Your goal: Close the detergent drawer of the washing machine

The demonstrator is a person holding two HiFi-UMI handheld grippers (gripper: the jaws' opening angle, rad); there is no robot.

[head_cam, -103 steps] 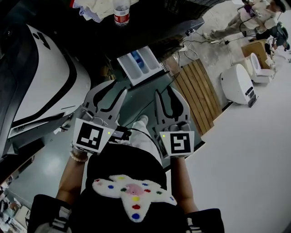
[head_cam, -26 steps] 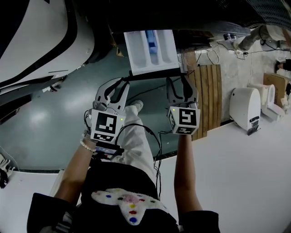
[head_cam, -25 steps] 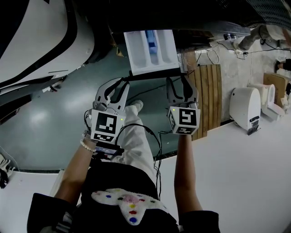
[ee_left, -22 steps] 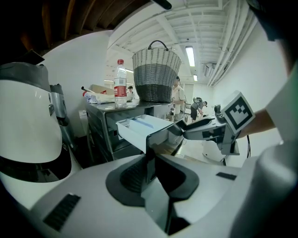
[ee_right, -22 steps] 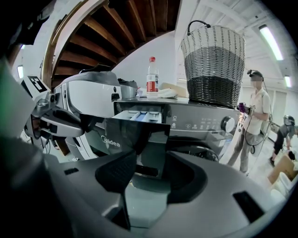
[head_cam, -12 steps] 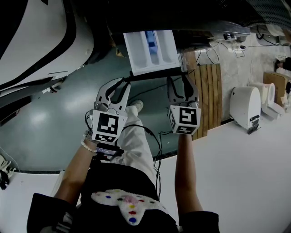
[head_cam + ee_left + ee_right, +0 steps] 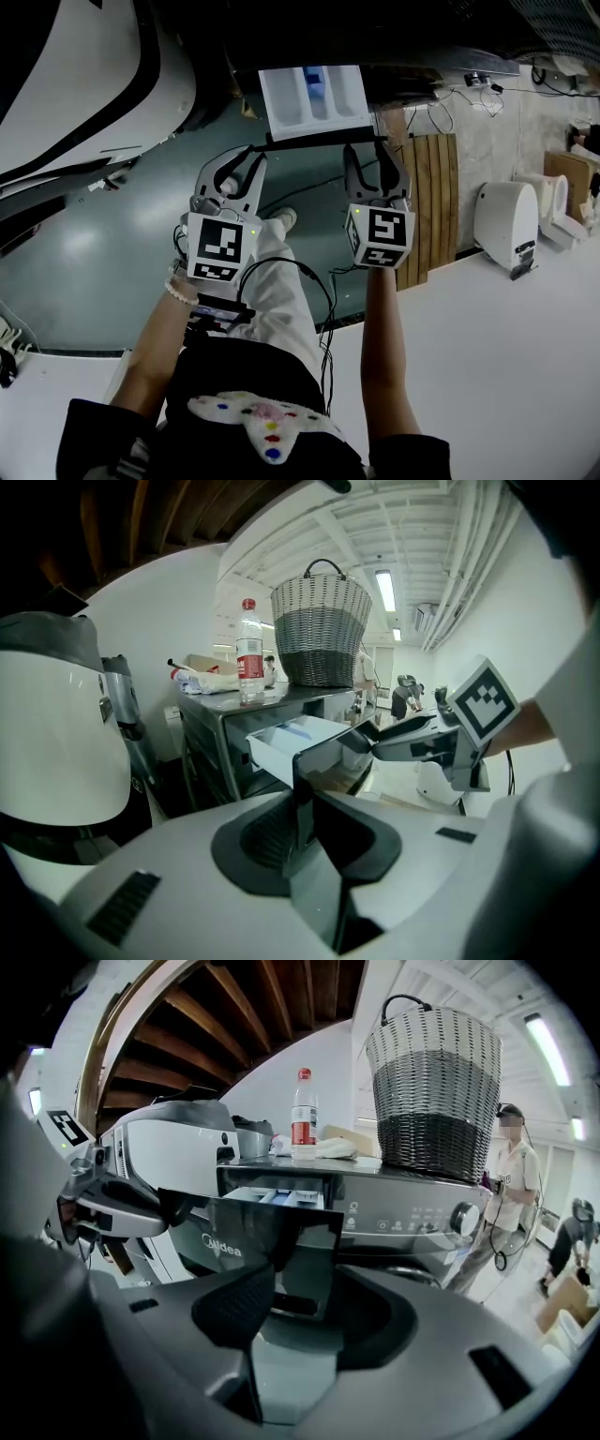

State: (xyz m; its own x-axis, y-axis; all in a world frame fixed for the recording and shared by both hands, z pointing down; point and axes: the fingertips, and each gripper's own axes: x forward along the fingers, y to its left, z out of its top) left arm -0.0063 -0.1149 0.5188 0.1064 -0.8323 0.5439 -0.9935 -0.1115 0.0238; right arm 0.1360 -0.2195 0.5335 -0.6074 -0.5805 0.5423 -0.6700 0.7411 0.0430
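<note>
left tongs [image 7: 242, 161] & right tongs [image 7: 366, 155] crept up to dark front panel [image 7: 319, 141] of white plastic detergent drawer [image 7: 314, 98]; both apart w/ panel betw.

Hard white light is washing the right side of the head view, where the white floor [image 7: 506, 356] is nearly bleaching out, while the washing machine [image 7: 412, 37] along the top is sinking into near-black shadow. The glossy teal floor [image 7: 103, 234] is throwing back soft, smeared highlights. In the left gripper view a ceiling strip light [image 7: 384, 590] is glaring, and the left gripper [image 7: 305, 803], close to the lens, is going out of focus. In the right gripper view another strip light [image 7: 548, 1049] is burning out, the roof beams [image 7: 234, 1007] are sitting in dim brown shade, and the right gripper [image 7: 281, 1302] is blurring in the foreground. Both gripper views are bowing straight lines towards dark, vignetted corners
</note>
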